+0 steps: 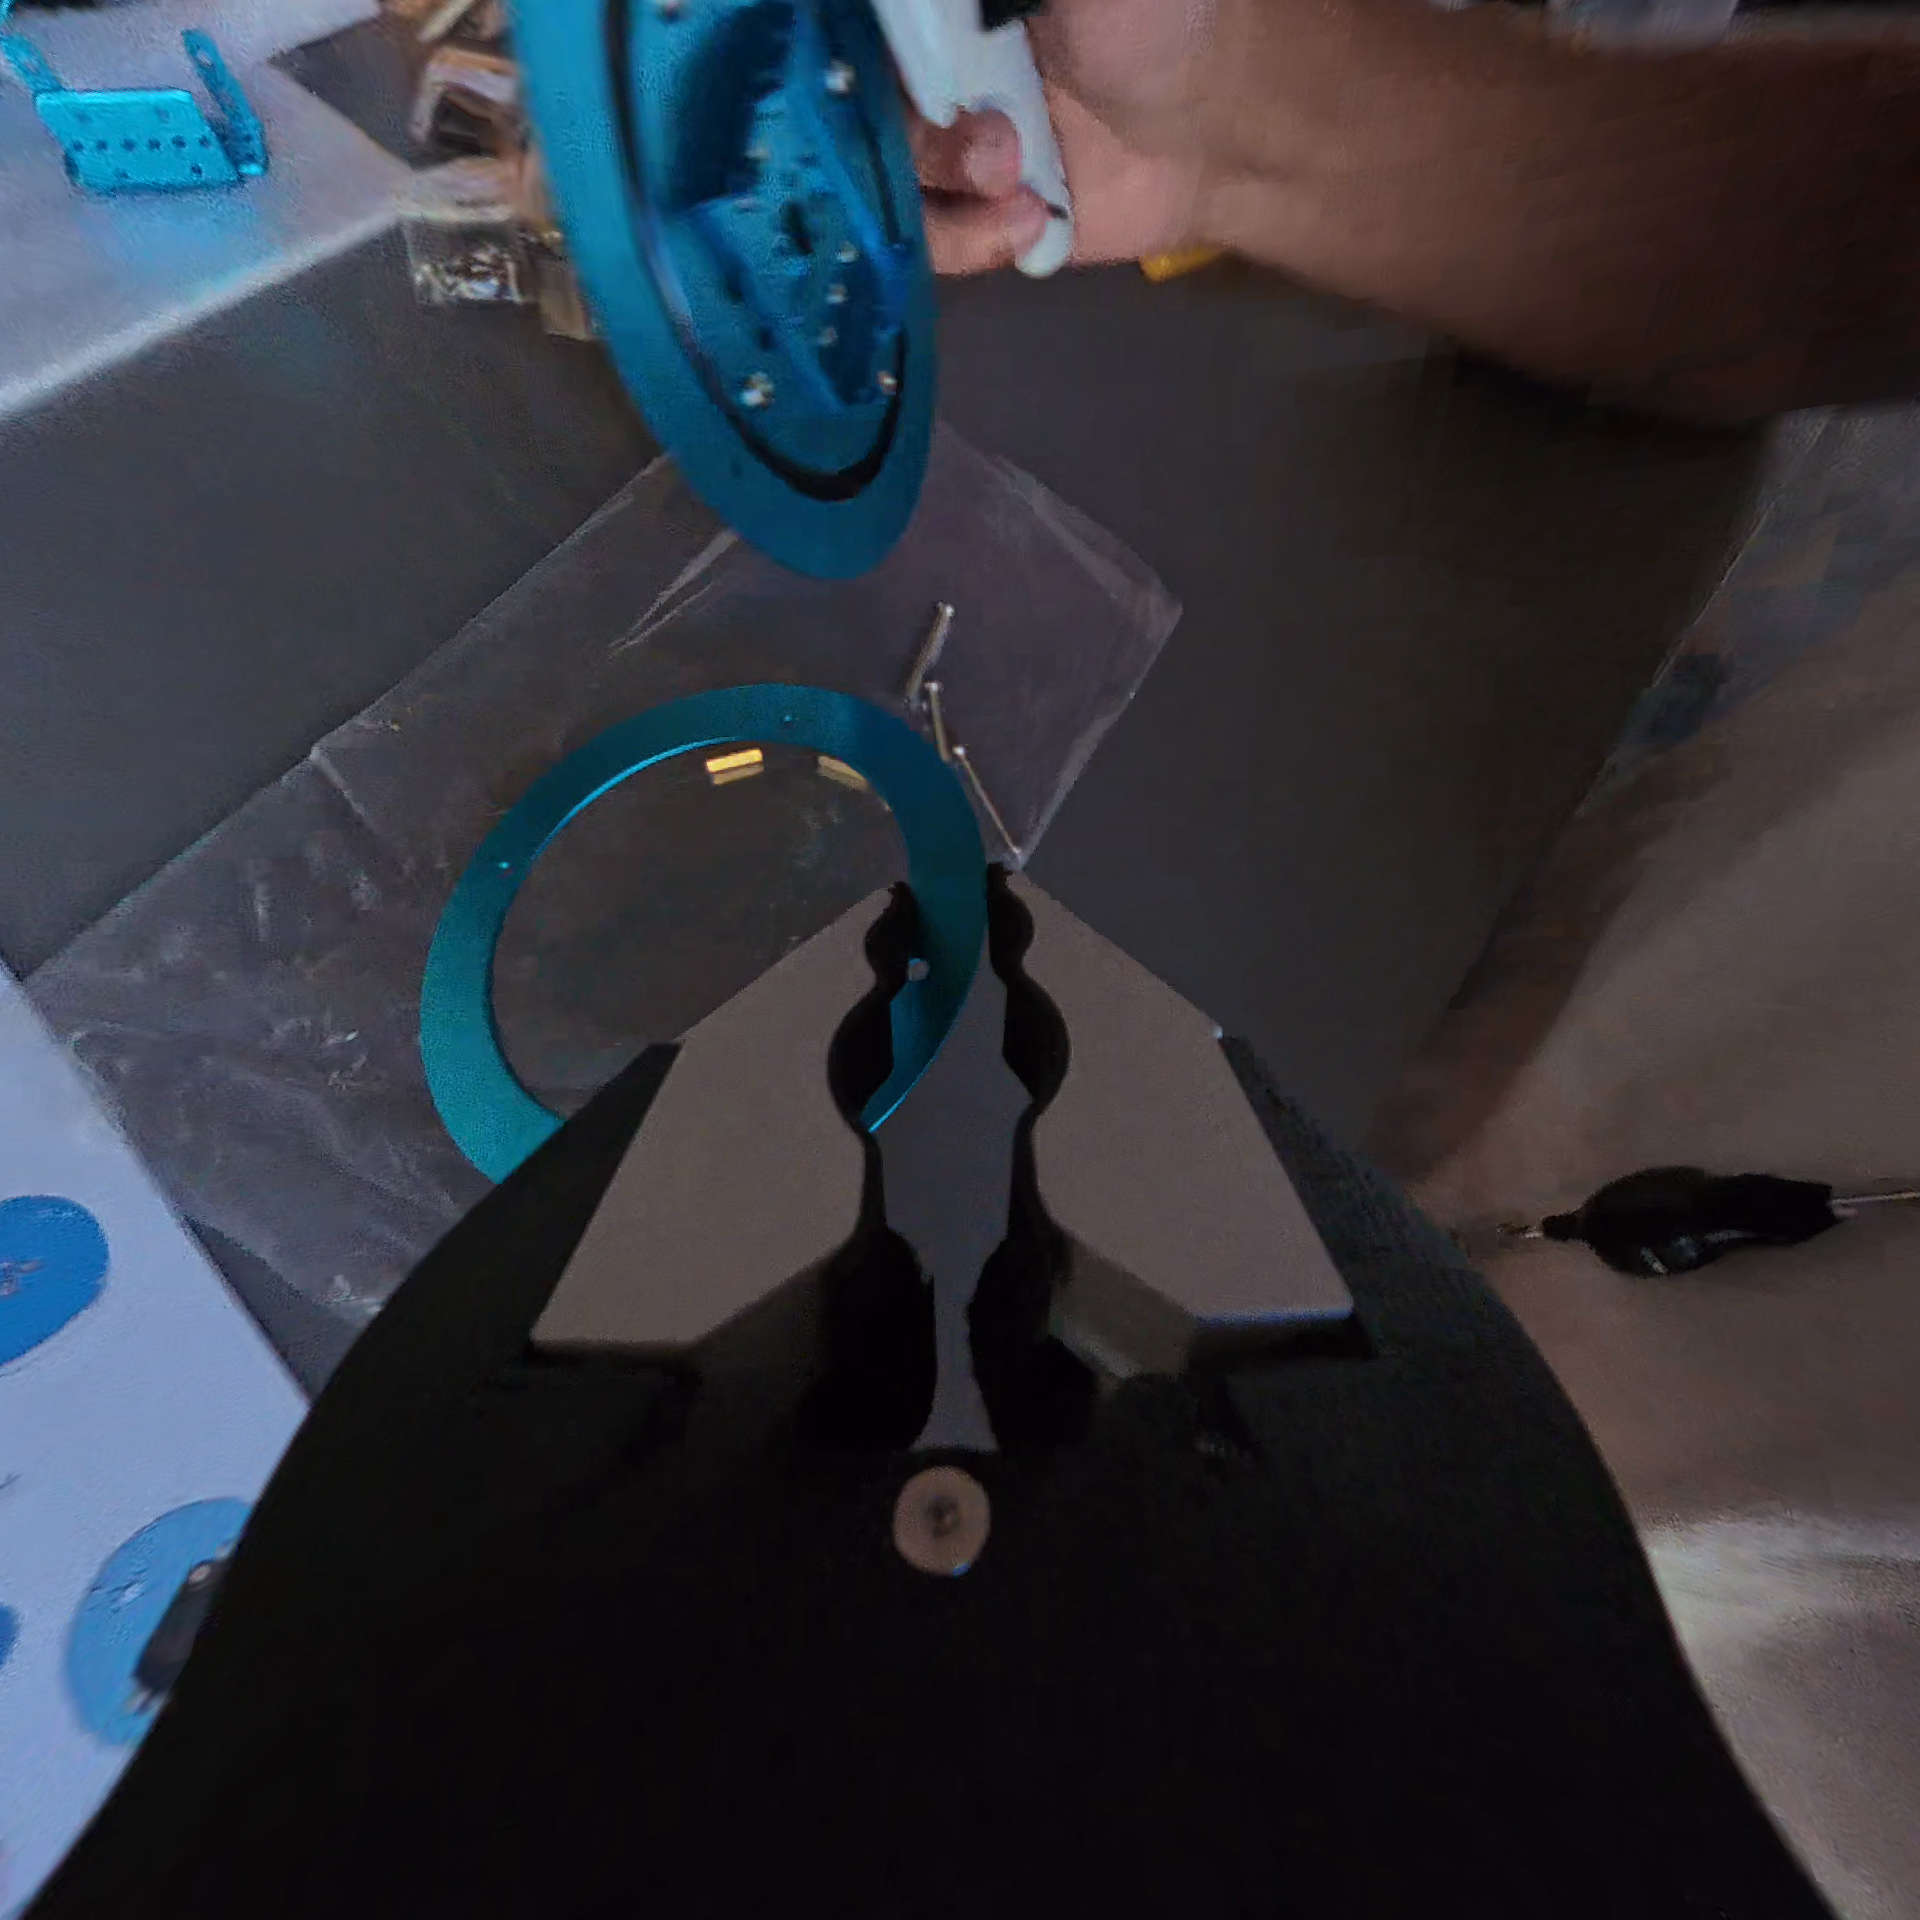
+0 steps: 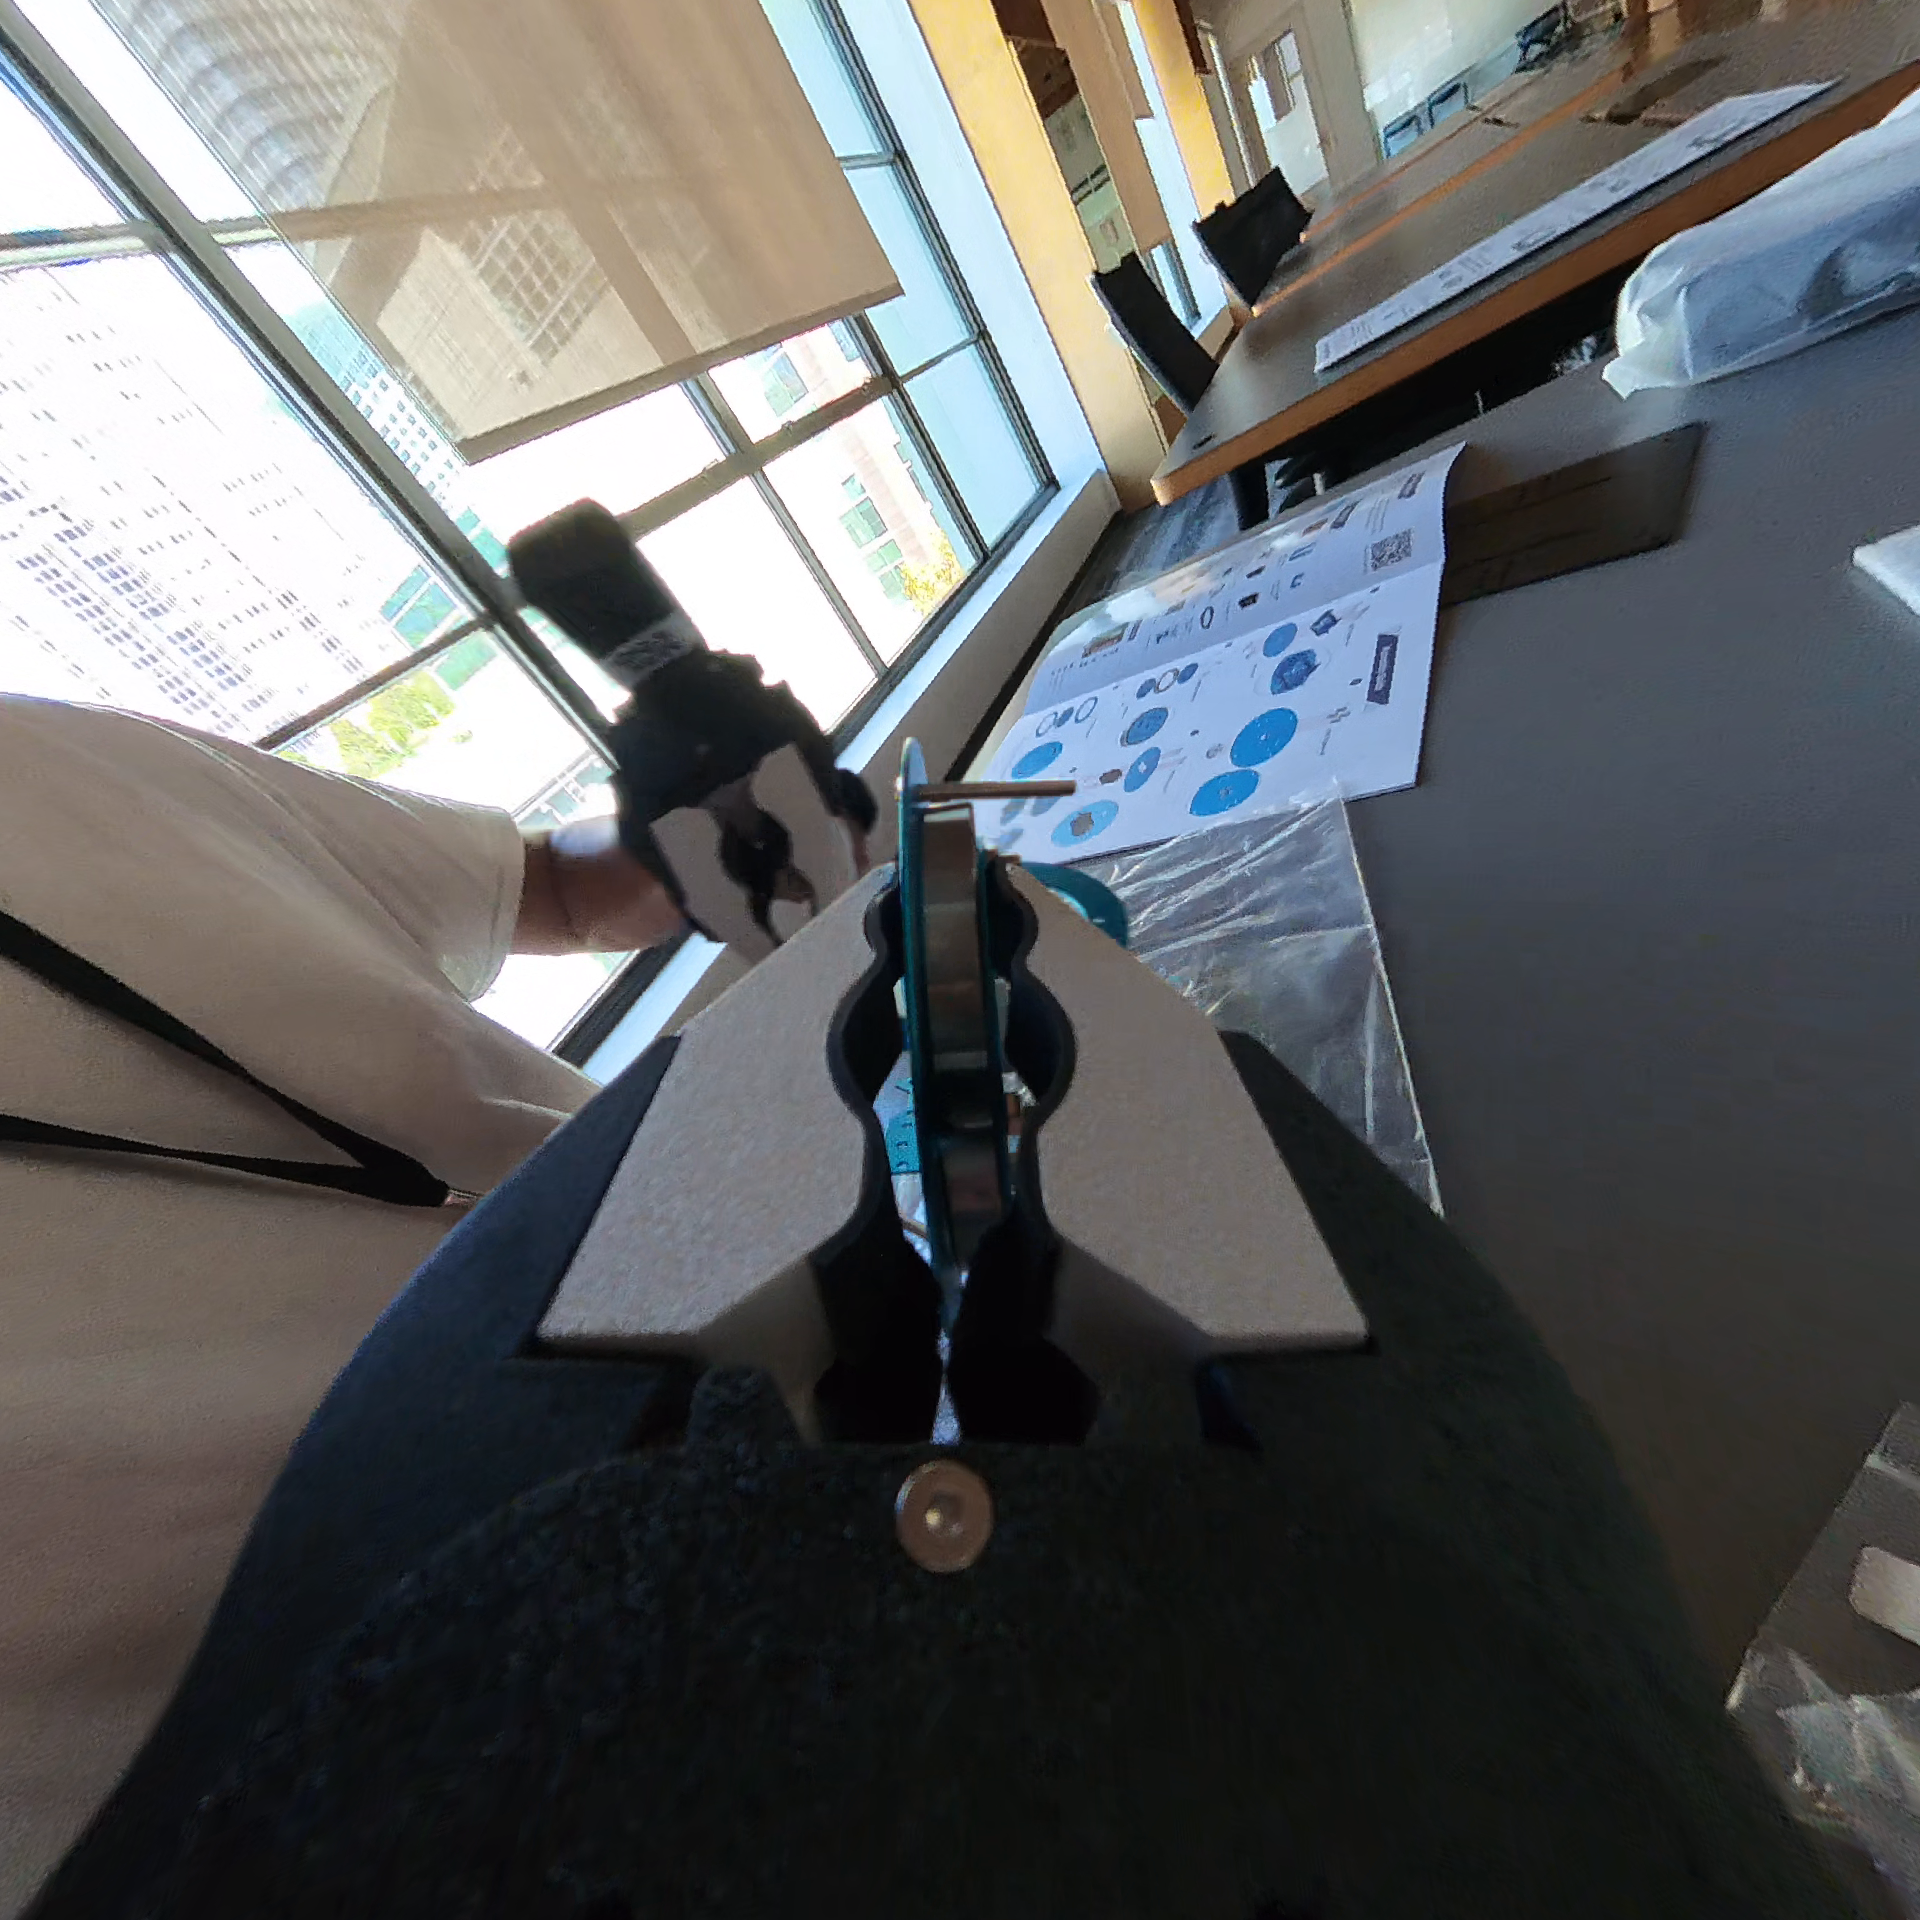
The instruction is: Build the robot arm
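My left gripper (image 1: pixel 945 894) is shut on the right edge of a flat blue ring (image 1: pixel 727 717), held just above a clear plastic bag (image 1: pixel 260 935). My right gripper (image 2: pixel 940 883) is shut on a blue disc assembly (image 2: pixel 951 987), seen edge-on, with a metal part inside and a thin pin (image 2: pixel 997 790) sticking out. In the left wrist view that assembly (image 1: pixel 727 260) hangs tilted above the ring, held by the right gripper's white fingers (image 1: pixel 987 135). The left gripper (image 2: pixel 769 883) also shows in the right wrist view, with a hand behind it.
Long screws (image 1: pixel 940 717) lie on the bag. A blue bracket (image 1: pixel 140 130) sits far left. A printed sheet (image 2: pixel 1247 707) lies on the grey table (image 2: pixel 1662 935) beside the bag (image 2: pixel 1278 956). A black-handled tool (image 1: pixel 1694 1226) lies to the right. A person's light shirt (image 2: pixel 208 935) is close on the left. Some 15 centimeters of space lies between my two pairs of fingers.
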`<action>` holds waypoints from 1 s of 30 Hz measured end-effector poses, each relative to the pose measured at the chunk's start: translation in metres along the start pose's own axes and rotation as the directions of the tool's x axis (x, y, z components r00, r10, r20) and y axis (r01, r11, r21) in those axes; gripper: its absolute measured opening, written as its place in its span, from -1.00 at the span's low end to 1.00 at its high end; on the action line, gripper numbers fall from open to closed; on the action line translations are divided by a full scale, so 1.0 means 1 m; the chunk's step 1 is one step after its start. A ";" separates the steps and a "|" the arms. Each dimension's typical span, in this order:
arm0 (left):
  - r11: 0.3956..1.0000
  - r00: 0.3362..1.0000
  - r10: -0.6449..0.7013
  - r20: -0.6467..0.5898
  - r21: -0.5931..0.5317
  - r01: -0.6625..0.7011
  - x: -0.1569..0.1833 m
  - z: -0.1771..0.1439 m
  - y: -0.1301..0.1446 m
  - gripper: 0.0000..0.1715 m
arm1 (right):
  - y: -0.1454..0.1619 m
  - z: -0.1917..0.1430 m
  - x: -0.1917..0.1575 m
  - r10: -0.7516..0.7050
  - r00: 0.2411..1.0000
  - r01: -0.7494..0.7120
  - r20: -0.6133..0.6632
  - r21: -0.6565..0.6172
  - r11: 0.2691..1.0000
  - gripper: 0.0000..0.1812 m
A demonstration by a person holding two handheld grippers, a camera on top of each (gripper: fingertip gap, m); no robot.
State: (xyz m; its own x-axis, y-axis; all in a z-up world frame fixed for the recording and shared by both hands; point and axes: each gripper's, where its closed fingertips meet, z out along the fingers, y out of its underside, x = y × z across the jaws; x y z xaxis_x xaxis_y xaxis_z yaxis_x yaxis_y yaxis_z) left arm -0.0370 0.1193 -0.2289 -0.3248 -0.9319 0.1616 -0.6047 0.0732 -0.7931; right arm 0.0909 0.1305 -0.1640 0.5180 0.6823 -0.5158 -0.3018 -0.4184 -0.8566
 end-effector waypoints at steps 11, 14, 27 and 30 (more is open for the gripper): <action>0.627 0.599 -0.487 -0.635 0.224 0.746 -0.074 -0.044 -0.054 -0.85 | 0.015 0.030 -0.033 -0.174 0.978 0.185 0.115 -0.095 0.978 -0.87; 0.580 0.492 -0.517 -0.701 0.136 0.803 -0.077 -0.043 -0.058 -0.85 | 0.028 0.049 -0.031 -0.251 0.962 0.268 0.110 -0.195 0.943 -0.86; 0.507 0.334 -0.588 -0.736 -0.014 0.862 -0.103 -0.030 -0.057 -0.85 | 0.037 0.098 -0.006 -0.357 0.923 0.384 0.141 -0.297 0.874 -0.86; 0.530 0.358 -0.586 -0.727 -0.010 0.848 -0.106 -0.031 -0.057 -0.86 | 0.035 0.092 -0.004 -0.338 0.932 0.363 0.134 -0.289 0.886 -0.87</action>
State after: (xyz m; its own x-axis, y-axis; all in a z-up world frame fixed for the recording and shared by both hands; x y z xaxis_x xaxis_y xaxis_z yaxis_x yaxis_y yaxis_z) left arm 0.0091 0.2248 -0.1830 -0.2901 -0.1184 0.9496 -0.6031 -0.7478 -0.2775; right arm 0.0045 0.1683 -0.1926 0.4775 0.8573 -0.1925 0.1518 -0.2963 -0.9430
